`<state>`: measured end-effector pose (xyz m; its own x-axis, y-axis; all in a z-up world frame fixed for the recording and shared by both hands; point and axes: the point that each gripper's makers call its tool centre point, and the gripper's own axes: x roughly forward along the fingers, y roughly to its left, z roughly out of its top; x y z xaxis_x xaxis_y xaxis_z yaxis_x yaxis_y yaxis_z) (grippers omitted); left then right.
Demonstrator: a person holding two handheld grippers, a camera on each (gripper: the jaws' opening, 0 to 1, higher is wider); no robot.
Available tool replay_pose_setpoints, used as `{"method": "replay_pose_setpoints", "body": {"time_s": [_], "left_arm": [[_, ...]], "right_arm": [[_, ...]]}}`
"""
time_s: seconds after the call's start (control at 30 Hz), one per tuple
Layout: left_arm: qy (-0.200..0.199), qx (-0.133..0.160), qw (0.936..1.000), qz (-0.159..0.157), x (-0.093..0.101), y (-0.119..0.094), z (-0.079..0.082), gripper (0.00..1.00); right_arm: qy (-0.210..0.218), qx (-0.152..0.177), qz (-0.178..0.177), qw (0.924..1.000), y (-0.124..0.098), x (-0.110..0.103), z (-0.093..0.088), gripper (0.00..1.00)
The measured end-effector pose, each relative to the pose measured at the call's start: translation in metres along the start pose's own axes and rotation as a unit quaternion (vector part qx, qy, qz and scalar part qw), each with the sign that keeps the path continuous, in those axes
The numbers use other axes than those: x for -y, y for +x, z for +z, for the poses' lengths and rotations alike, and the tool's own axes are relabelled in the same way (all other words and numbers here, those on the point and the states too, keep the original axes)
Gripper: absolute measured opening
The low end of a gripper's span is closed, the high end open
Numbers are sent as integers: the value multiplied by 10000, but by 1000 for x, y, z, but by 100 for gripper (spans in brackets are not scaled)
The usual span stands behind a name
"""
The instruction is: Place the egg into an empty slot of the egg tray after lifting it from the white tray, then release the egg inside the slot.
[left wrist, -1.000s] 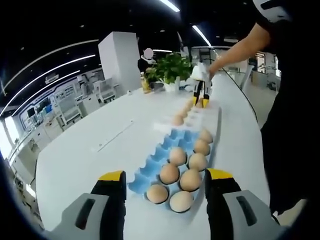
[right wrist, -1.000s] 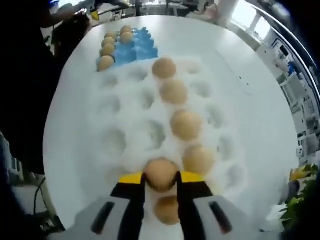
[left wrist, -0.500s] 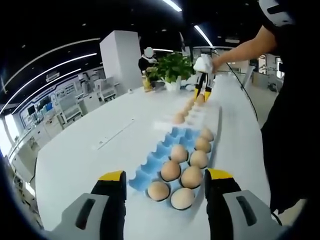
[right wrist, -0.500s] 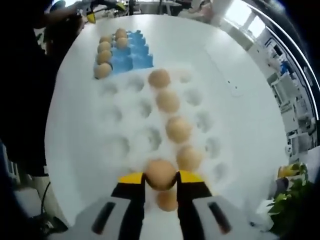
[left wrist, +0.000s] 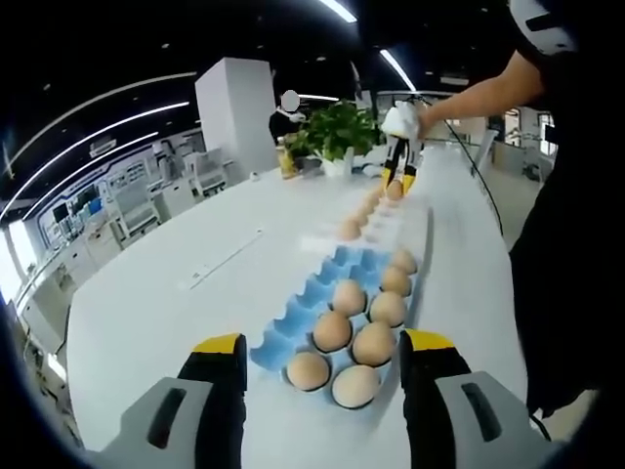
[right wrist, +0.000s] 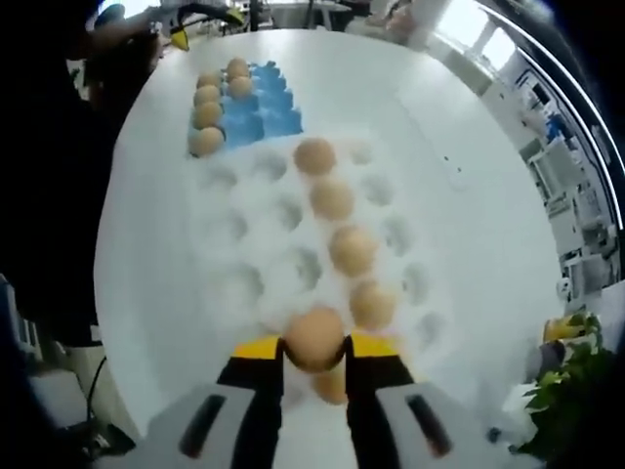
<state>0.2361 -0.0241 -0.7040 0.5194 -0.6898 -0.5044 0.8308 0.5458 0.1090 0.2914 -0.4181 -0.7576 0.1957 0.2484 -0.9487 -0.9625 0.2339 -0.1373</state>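
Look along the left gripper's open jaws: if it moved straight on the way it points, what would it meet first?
Most likely the nearest eggs at the near end of the blue tray, which lie just beyond the left gripper. Depth is unclear, so it might pass above them.

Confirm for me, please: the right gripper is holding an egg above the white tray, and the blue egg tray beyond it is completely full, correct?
Not quite. The right gripper does hold an egg above the white tray, but the blue egg tray is not full: the right gripper view shows eggs along one side and empty blue slots beside them.
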Motion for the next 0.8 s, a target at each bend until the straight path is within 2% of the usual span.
{"method": "replay_pose_setpoints", "body": {"time_s": [0.17,0.37,0.63,0.8], "left_arm": [[3,18,10000,9,-1,-1,0,64],[-13,11,10000,13,-1,-2,-2,64],[12,37,10000,28,-1,-4,-1,64],[31,55,10000,58,-1,-6,0,64]], "right_arm": [[-8,45,7,10000,0,-2,7,23],[-76,178,62,9998,-1,-8,25,23],[-339,463,173,9982,-1,-17,61,23],[-493,572,261,9968,3,-21,77,23]]}}
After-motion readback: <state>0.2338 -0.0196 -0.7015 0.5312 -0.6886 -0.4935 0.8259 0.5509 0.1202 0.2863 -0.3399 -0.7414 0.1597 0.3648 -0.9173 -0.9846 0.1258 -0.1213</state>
